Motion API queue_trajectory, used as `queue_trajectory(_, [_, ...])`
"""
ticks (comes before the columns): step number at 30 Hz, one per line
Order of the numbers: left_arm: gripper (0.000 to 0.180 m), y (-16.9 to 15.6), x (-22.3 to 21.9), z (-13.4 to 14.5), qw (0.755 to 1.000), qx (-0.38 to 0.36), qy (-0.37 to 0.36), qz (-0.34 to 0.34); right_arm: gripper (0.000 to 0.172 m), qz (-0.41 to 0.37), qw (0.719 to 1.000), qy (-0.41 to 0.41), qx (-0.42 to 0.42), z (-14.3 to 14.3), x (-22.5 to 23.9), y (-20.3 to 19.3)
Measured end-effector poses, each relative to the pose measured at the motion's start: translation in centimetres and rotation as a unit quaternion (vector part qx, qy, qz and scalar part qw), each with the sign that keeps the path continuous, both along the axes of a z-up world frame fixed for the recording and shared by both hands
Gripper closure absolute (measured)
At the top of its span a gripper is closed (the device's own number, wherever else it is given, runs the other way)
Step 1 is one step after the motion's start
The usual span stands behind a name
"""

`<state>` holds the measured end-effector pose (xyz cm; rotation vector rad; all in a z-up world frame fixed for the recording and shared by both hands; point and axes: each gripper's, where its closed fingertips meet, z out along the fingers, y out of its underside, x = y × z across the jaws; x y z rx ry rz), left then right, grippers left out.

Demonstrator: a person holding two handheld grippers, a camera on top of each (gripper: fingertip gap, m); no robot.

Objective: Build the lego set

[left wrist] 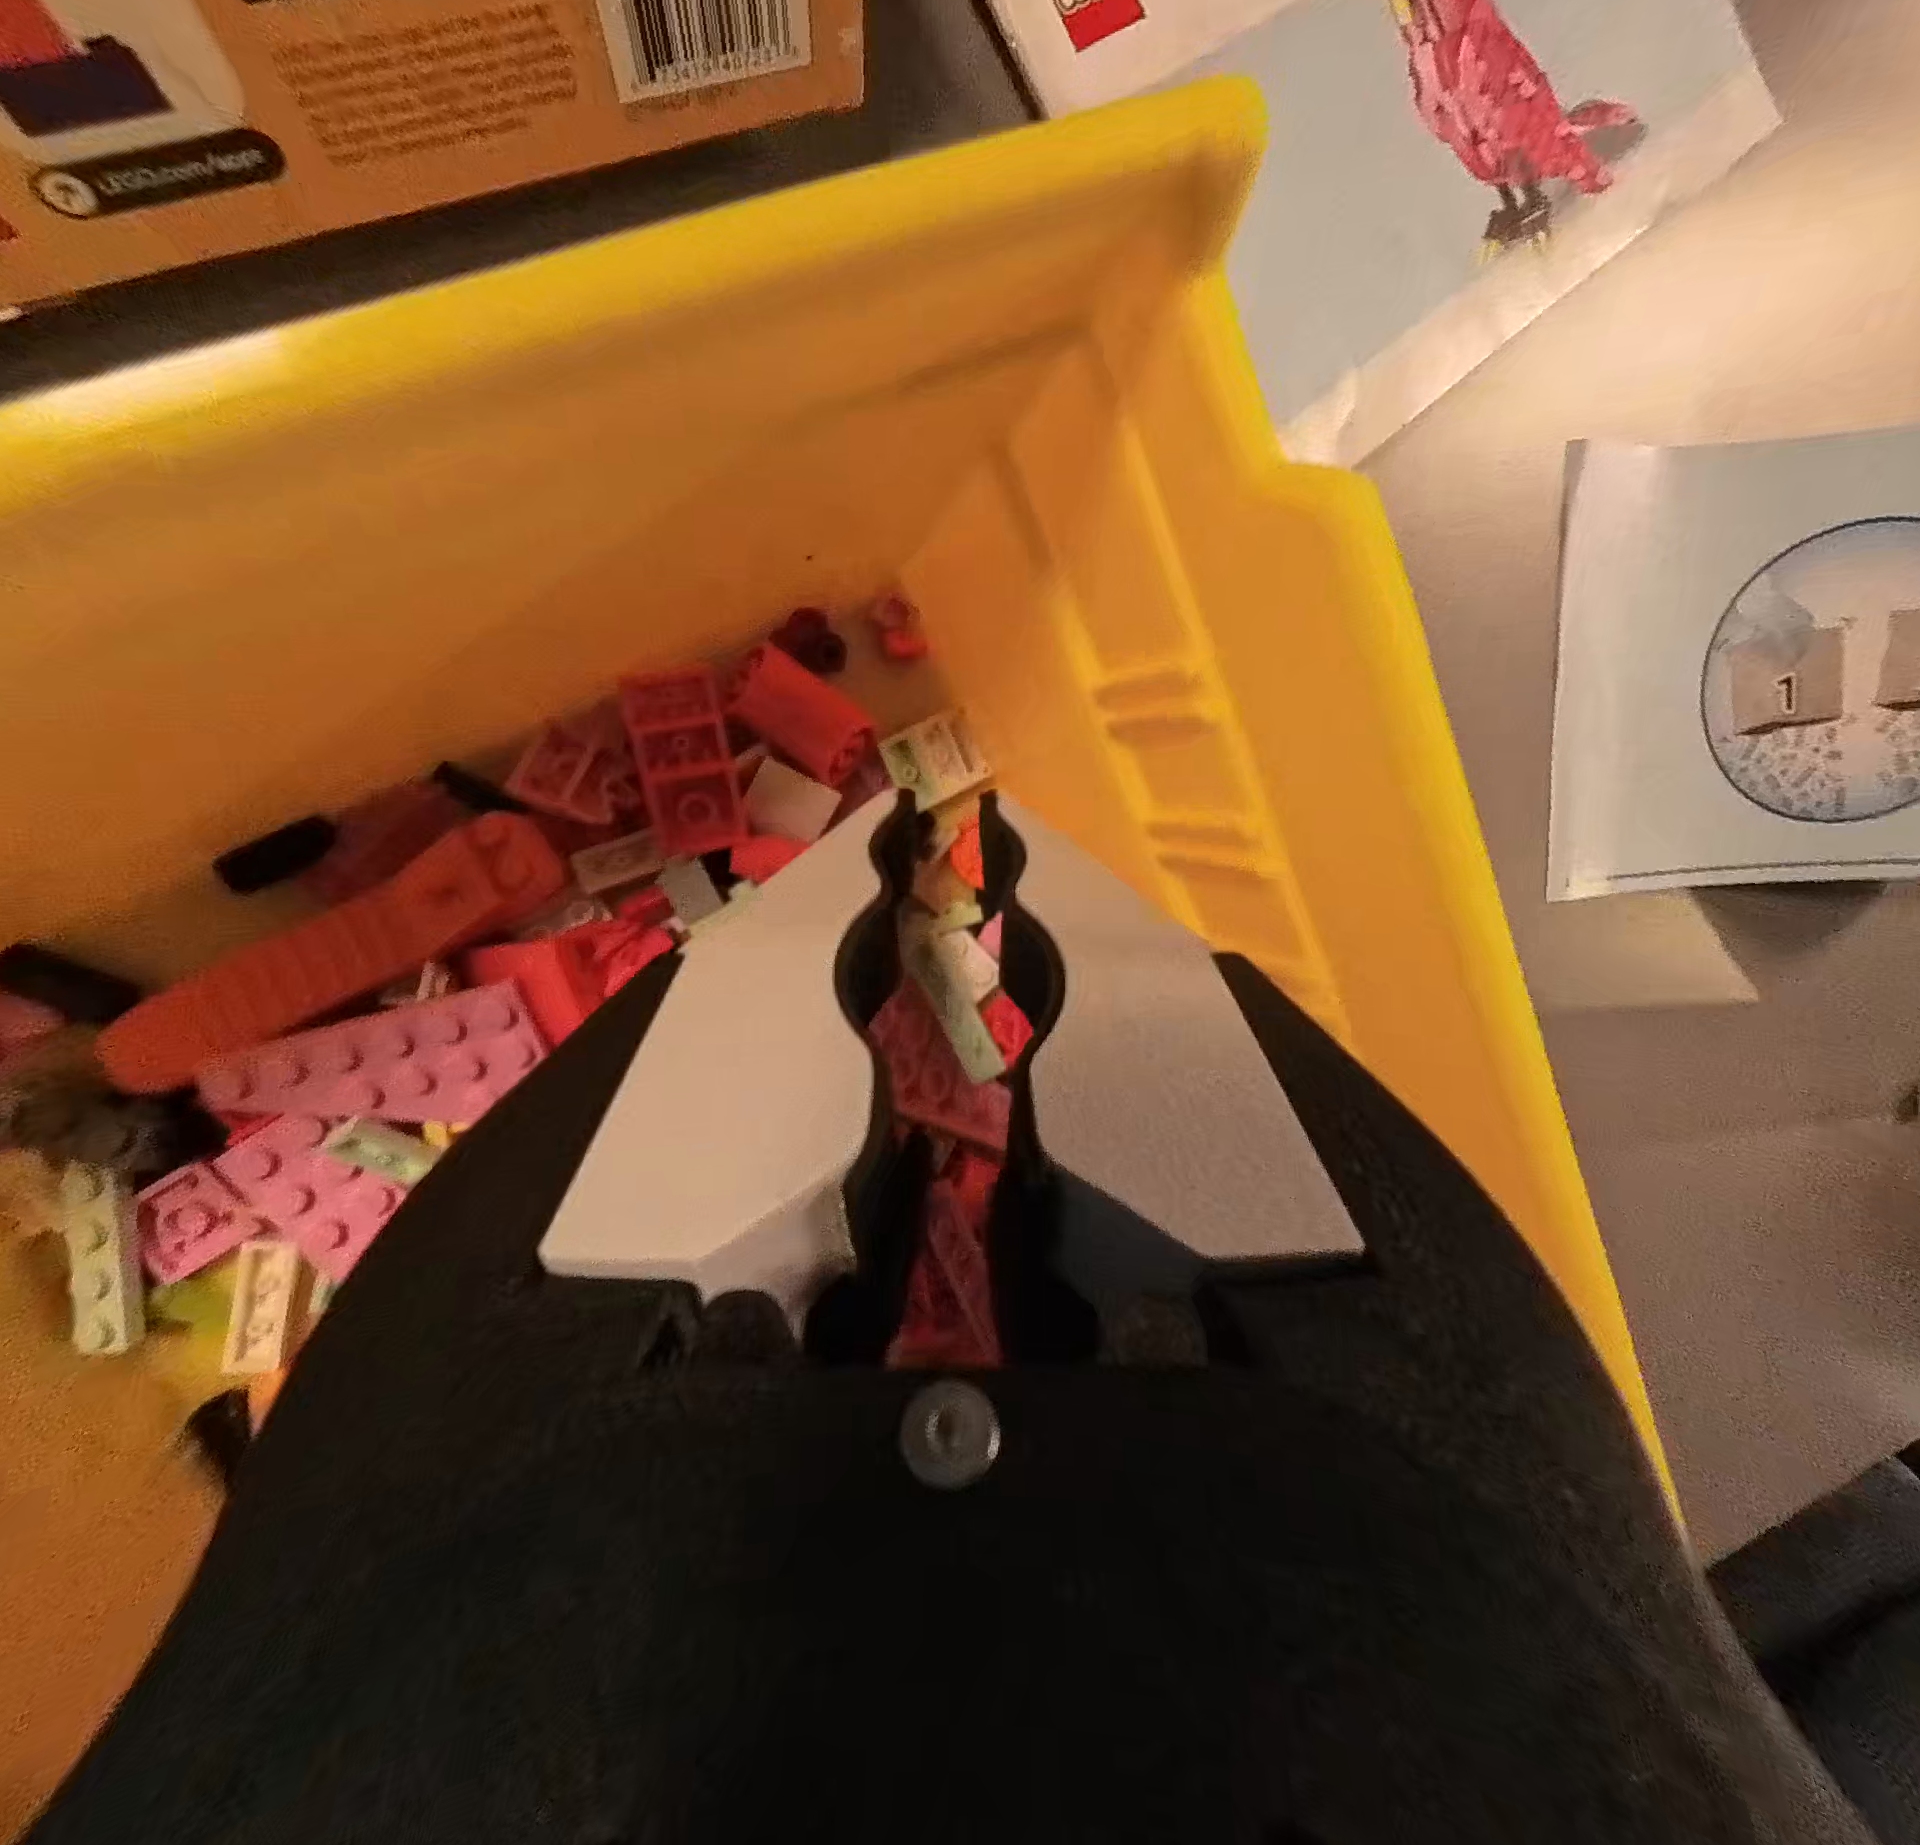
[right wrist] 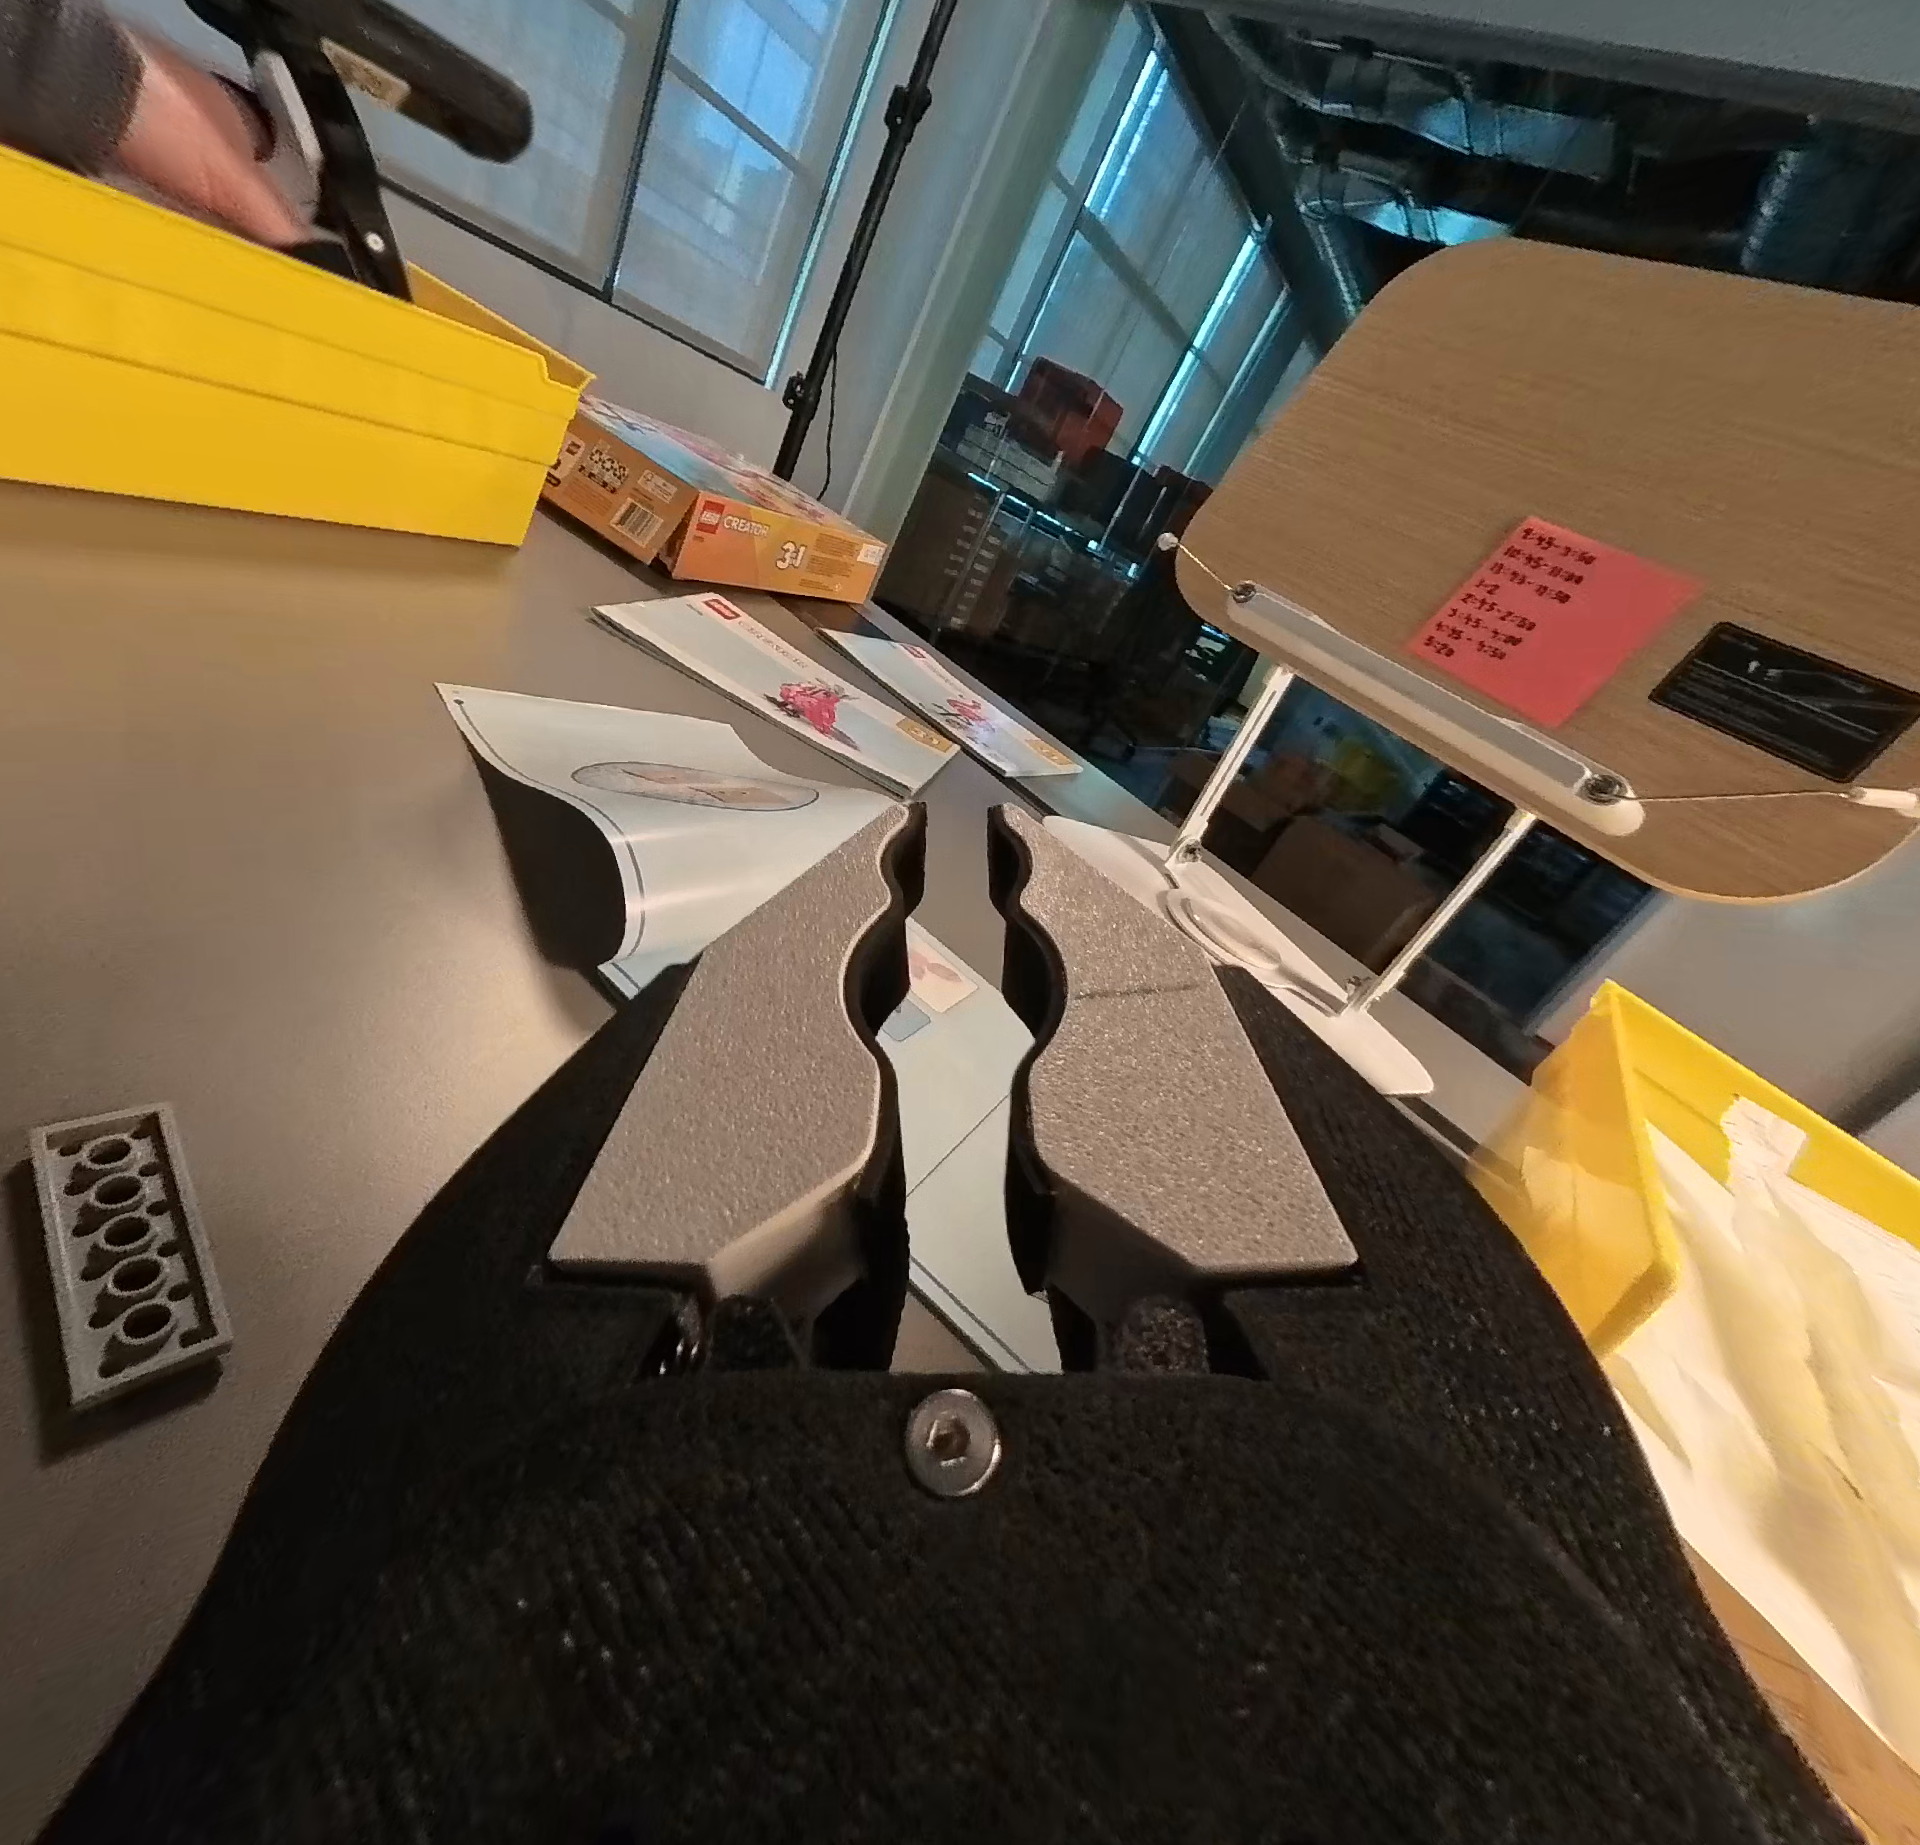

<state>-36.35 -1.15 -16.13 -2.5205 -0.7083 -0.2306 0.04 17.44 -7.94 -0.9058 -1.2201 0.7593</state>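
While the view is smeared by motion, entries follow.

Left gripper (left wrist: 945, 808): centre of the frame, inside the yellow bin (left wrist: 623, 424), close to its right wall. Its tips are nearly together and seem to pinch a pale green plate (left wrist: 935, 753) by one end, above the heap of red and pink bricks (left wrist: 395, 1057).
Risk, judged: the hold is shallow, at the very tips. A knock on the bin wall could twist the plate loose, and it would be lost among similar pale pieces in the heap.

Right gripper (right wrist: 956, 819): centre of the frame, slightly spread with nothing between the fingers, low over the desk (right wrist: 260, 756) and an open booklet (right wrist: 665, 787).
Risk, judged: its curled page could be snagged.

Grey plate (right wrist: 125, 1255): lower left, studs down, alone on the desk.

Printed matter:
- orange carton (left wrist: 416, 81), upper left, with a barcode, fine print and a toy brand's red square logo;
- bird-cover booklet (left wrist: 1455, 133), upper right, with the same logo;
- pink note (right wrist: 1548, 621), handwritten;
- black label (right wrist: 1782, 699), on the wooden panel (right wrist: 1558, 393) at right.
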Motion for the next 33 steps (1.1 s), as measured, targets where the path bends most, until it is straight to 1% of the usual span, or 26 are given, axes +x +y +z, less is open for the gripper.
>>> queue_trajectory(5, [0.167,0.9,-0.1,-1.1,1.000,-0.027,0.004,0.005,0.163,-0.006,1.000,-0.002,0.007,-0.1,0.0,0.0])
queue_trajectory(8, [0.163,0.7,-0.4,-1.2,0.999,-0.045,0.022,0.004,0.163,-0.008,1.000,-0.005,0.012,-0.1,-0.1,0.0])
queue_trajectory(10, [0.164,0.3,-0.7,-1.3,0.998,-0.058,0.033,0.006,0.163,-0.009,1.000,-0.007,0.015,-0.2,-0.1,0.0])
queue_trajectory(13, [0.171,-0.1,-1.0,-1.4,0.997,-0.068,0.038,0.007,0.163,-0.008,1.000,-0.009,0.020,-0.2,-0.2,-0.1])
queue_trajectory(15, [0.180,-0.6,-1.3,-1.5,0.996,-0.076,0.039,0.009,0.164,-0.008,1.000,-0.010,0.022,-0.3,-0.2,-0.2])
queue_trajectory(20, [0.180,-1.3,-1.7,-1.5,0.995,-0.085,0.048,0.008,0.164,-0.007,1.000,-0.012,0.024,-0.3,-0.2,-0.2])
queue_trajectory(21, [0.180,-1.2,-1.6,-1.4,0.996,-0.079,0.049,-0.002,0.164,-0.007,1.000,-0.012,0.024,-0.3,-0.2,-0.3])
queue_trajectory(22, [0.176,-0.8,-1.2,-1.4,0.997,-0.063,0.045,-0.024,0.164,-0.007,1.000,-0.012,0.024,-0.3,-0.2,-0.3])
queue_trajectory(24, [0.174,-0.3,-0.9,-1.2,0.998,-0.038,0.039,-0.031,0.164,-0.006,1.000,-0.012,0.024,-0.3,-0.2,-0.3])
queue_trajectory(26, [0.171,0.6,-0.3,-0.6,0.998,0.011,0.027,-0.051,0.164,-0.006,1.000,-0.013,0.024,-0.4,-0.3,-0.3])
queue_trajectory(27, [0.170,0.8,-0.6,-0.3,0.998,0.023,0.029,-0.043,0.164,-0.005,1.000,-0.013,0.024,-0.4,-0.3,-0.3])
queue_trajectory(30, [0.167,0.6,-1.1,1.0,0.997,0.058,0.030,-0.040,0.164,-0.005,1.000,-0.013,0.025,-0.4,-0.3,-0.4])
queue_trajectory(33, [0.158,-0.8,-1.6,2.6,0.996,0.071,0.030,-0.054,0.164,-0.002,1.000,-0.013,0.025,-0.4,-0.3,-0.5])
